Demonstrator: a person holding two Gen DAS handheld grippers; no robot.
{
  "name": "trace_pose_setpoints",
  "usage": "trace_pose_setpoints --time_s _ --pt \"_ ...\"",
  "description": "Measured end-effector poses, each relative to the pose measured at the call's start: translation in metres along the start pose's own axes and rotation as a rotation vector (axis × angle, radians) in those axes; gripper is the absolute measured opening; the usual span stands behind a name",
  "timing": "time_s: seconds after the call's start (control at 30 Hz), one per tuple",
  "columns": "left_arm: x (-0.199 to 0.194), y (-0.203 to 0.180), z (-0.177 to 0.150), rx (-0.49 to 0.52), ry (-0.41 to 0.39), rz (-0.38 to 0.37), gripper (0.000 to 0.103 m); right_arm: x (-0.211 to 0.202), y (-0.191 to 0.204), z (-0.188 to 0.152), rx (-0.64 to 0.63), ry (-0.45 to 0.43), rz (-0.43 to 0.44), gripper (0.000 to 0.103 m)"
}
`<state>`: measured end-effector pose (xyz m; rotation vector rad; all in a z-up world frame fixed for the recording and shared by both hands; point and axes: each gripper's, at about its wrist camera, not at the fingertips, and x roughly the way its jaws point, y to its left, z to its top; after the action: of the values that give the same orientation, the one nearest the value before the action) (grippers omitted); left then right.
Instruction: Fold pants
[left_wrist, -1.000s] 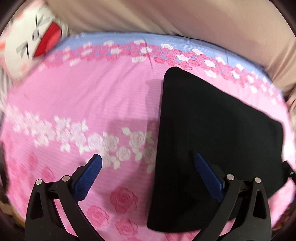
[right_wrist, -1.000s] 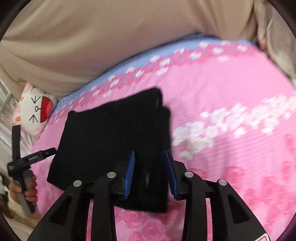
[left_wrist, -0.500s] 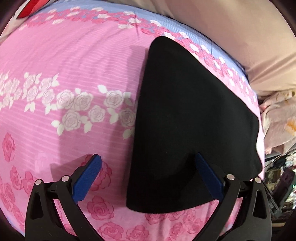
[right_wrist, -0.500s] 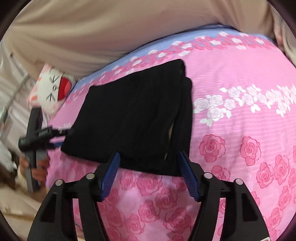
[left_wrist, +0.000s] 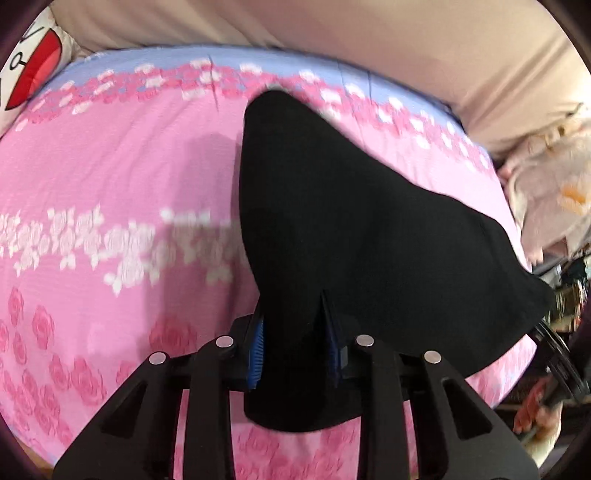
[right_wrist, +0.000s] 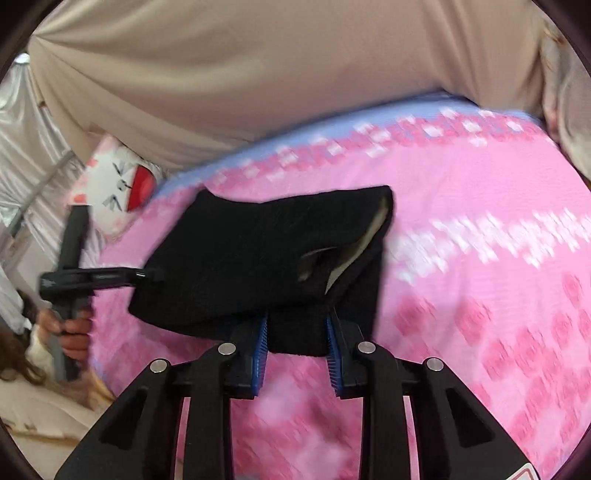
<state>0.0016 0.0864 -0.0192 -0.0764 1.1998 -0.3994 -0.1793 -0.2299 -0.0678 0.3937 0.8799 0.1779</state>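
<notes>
We have the folded black knit pants (left_wrist: 354, 236) lying on the pink bedspread printed with pink and white roses (left_wrist: 110, 177), towards its near edge, with a lilac band of the same cover along the far side. Our left gripper (left_wrist: 293, 339), black with blue ribbed pads, is closing on the near left corner of the pants: a bunch of the black cloth sits between the two fingers and bulges out below them, so we read this as a clench on the fabric. From the right wrist view our right gripper (right_wrist: 297, 336) is closing too, its blue pads on either side of the near edge of the pants (right_wrist: 258, 251), and the cloth fills the gap between them. In that same view the corner near the right gripper is lifted, and the folded layers gape open to show a pale lining inside. The left gripper (right_wrist: 147, 275) shows there at the far left edge of the garment, its black frame held by a hand (right_wrist: 72, 328). A white cushion with a cartoon cat face and a red mouth (right_wrist: 118, 184) lies by the far left corner of the bed, and beige cloth (right_wrist: 258, 74) hangs along the far side behind the bedspread. Both views are blurred, so finer detail of the weave is not clear to us.
</notes>
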Motion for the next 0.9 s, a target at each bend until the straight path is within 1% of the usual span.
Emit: trace_pose_setpoints --time_s 0.03,0.07,0.1,0.13,0.17,0.2,0.23,0.27,0.3,0.33,0.43,0.47,0.53,0.57,0.6,0.63,0.67,0.7,0.77,0.8,0.83,0.87,0.9 --pt "0.006 0.003 -0.004 0.0 0.004 0.023 0.036 0.02 -0.012 -0.008 0.026 0.074 -0.023 0.032" --pt "0.014 0.008 -0.006 -0.016 -0.002 0.057 0.051 0.027 -0.02 -0.014 0.043 0.059 -0.023 0.033" --pt "0.015 0.012 -0.006 -0.041 -0.016 0.072 0.066 0.02 -0.02 -0.016 0.062 0.016 -0.012 0.049" --pt "0.01 0.019 -0.007 -0.089 -0.038 0.077 0.069 0.016 -0.019 -0.015 0.082 0.013 -0.009 0.052" --pt "0.003 0.023 -0.007 -0.118 -0.052 0.07 0.074 0.01 -0.018 -0.014 0.09 -0.015 0.006 0.052" --pt "-0.004 0.027 -0.007 -0.139 -0.074 0.064 0.088 0.001 -0.018 -0.012 0.09 -0.069 0.022 0.059" --pt "-0.011 0.032 -0.006 -0.157 -0.111 0.077 0.096 -0.002 -0.02 -0.008 0.094 -0.104 0.028 0.066" --pt "-0.013 0.035 -0.006 -0.167 -0.137 0.098 0.098 -0.001 -0.022 -0.005 0.101 -0.115 0.032 0.077" --pt "-0.012 0.037 -0.005 -0.172 -0.144 0.114 0.098 0.005 -0.026 0.001 0.113 -0.112 0.047 0.078" --pt "-0.007 0.038 -0.004 -0.171 -0.122 0.113 0.098 0.013 -0.03 0.006 0.124 -0.102 0.084 0.078" --pt "0.013 0.042 -0.003 -0.201 -0.038 0.045 0.098 0.032 -0.048 0.018 0.198 -0.072 0.186 0.078" --pt "0.018 0.042 -0.005 -0.207 -0.028 0.018 0.098 0.038 -0.056 0.022 0.234 -0.069 0.235 0.078" --pt "0.017 0.039 -0.007 -0.197 -0.051 0.022 0.098 0.043 -0.065 0.028 0.286 -0.069 0.307 0.078" --pt "0.014 0.038 -0.006 -0.178 -0.062 0.01 0.098 0.047 -0.069 0.031 0.3 -0.069 0.333 0.078" --pt "0.015 0.036 -0.003 -0.161 -0.063 -0.007 0.098 0.052 -0.071 0.035 0.307 -0.066 0.344 0.08" --pt "0.02 0.036 0.001 -0.159 -0.047 -0.031 0.098 0.057 -0.072 0.038 0.313 -0.054 0.339 0.081" --pt "0.021 0.037 -0.001 -0.165 -0.047 -0.04 0.098 0.068 -0.072 0.041 0.313 -0.027 0.318 0.082" --pt "0.021 0.036 0.0 -0.16 -0.068 -0.032 0.098 0.076 -0.069 0.041 0.308 0.004 0.29 0.084" --pt "0.028 0.029 0.007 -0.132 -0.065 -0.004 0.098 0.083 -0.064 0.042 0.292 0.058 0.232 0.086" --pt "0.031 0.026 0.012 -0.114 -0.062 0.001 0.098 0.081 -0.055 0.042 0.233 0.02 0.232 0.082" --pt "0.033 0.024 0.015 -0.1 -0.061 0.006 0.098 0.089 -0.046 0.043 0.208 0.046 0.245 0.073" --pt "0.032 0.023 0.017 -0.079 -0.066 -0.019 0.076 0.093 -0.038 0.045 0.194 0.05 0.184 0.055" --pt "0.033 0.021 0.021 -0.061 -0.06 -0.081 0.044 0.094 -0.031 0.05 0.174 0.048 0.168 0.045"
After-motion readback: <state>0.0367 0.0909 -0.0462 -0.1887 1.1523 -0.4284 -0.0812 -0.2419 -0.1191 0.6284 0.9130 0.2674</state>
